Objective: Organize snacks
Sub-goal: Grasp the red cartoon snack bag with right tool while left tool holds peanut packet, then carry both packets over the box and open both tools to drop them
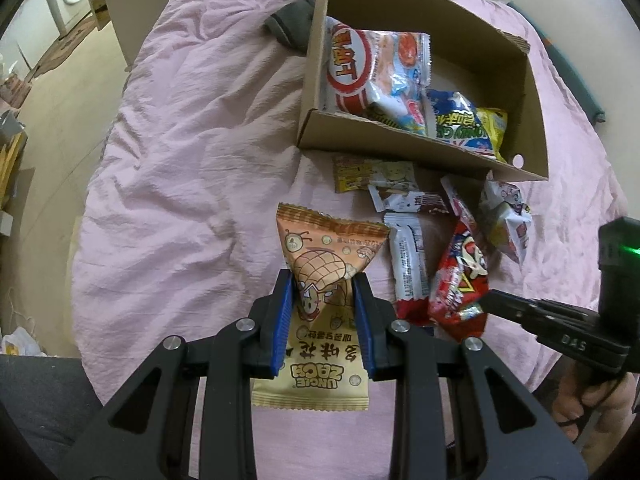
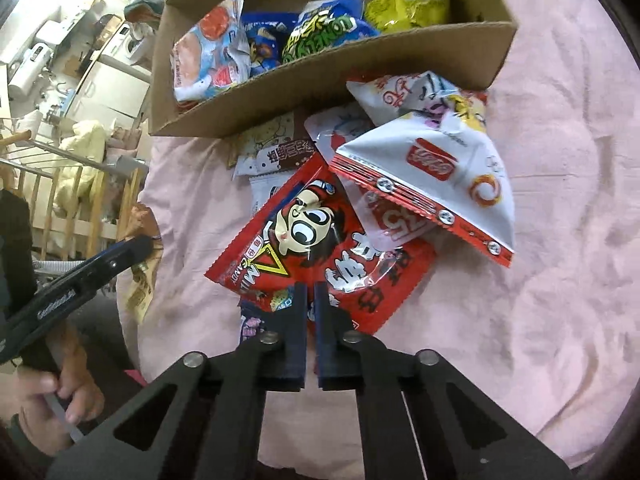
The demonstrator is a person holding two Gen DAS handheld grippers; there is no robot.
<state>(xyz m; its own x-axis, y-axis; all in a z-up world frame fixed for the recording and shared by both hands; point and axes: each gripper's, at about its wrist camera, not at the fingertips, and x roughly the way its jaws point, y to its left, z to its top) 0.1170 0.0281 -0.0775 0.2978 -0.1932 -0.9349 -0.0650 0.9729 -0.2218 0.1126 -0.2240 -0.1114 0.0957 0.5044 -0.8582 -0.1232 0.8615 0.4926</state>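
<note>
**Both grippers grasping packets beside a partly filled box, ready for transfer.**
The left gripper is clenched on the orange peanut packet, pinching it at mid-length just above the pink bedcover, near and left of the cardboard box. The right gripper is closed on the near edge of the red candy packet, which lies in the loose pile just near of the box wall, partly under a white packet. Several snacks already lie inside the box. By judgement, the step in hand is pick-up; next, each packet needs lifting over the near wall and releasing inside, without dragging neighbouring wrappers along.
</note>
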